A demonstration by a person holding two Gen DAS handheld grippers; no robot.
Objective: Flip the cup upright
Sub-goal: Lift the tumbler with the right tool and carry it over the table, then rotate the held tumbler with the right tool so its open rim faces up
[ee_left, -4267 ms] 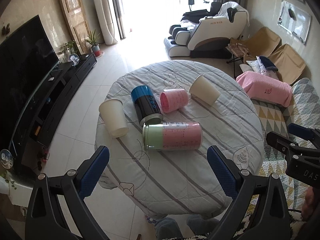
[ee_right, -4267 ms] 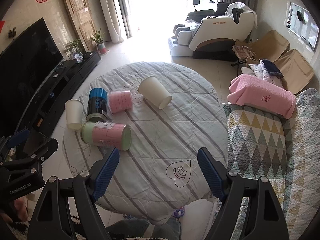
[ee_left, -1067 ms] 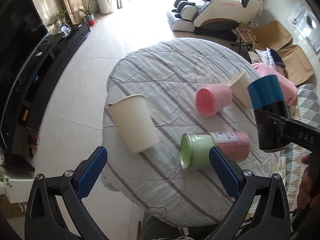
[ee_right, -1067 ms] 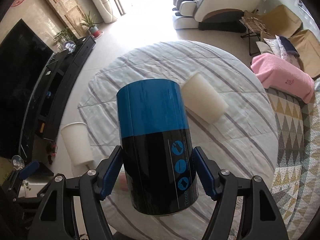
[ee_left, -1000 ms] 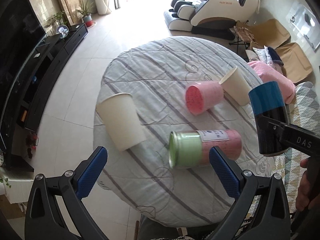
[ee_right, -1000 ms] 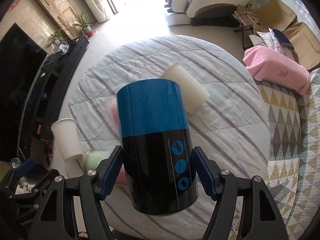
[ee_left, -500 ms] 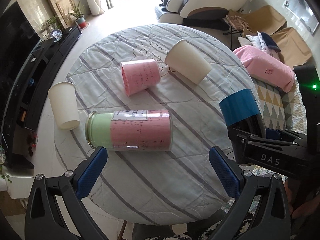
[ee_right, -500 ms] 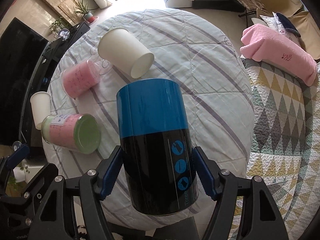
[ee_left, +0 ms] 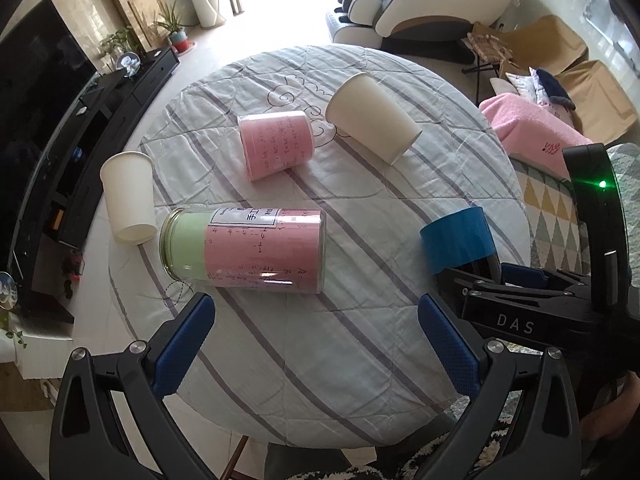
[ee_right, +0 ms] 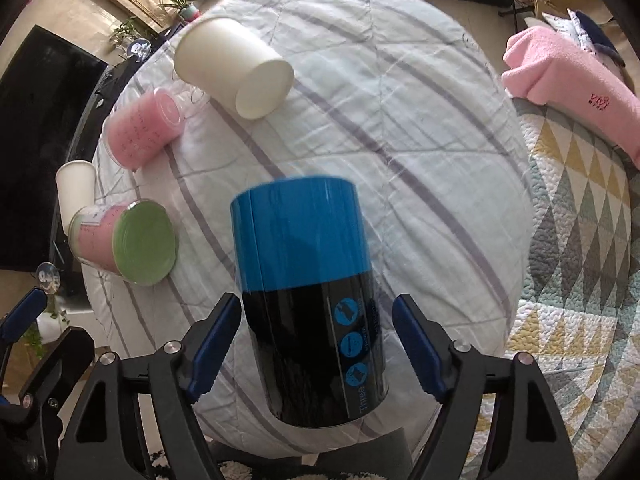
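Two grippers low in frame: left gripper (ee_left: 316, 320) spread wide, empty. The right gripper (ee_right: 316, 320) flanks the black-and-blue cylindrical cup (ee_right: 300, 248), with a sliver of gap at its right side, so likely not clamped. Cup stands centre-frame on the striped quilted tablecloth (ee_right: 420, 100). Looks light, stiff, glossy-slick; grip the black mid-wall. Upper left, a white paper cup (ee_right: 232, 68) lies tipped.

From my feed the room was bright: sunlit tiled floor (ee_left: 276, 20), white massage chair (ee_left: 432, 0) up back, black TV (ee_left: 36, 92) on a dark stand (ee_left: 120, 92), potted plants (ee_left: 172, 28) nearby.
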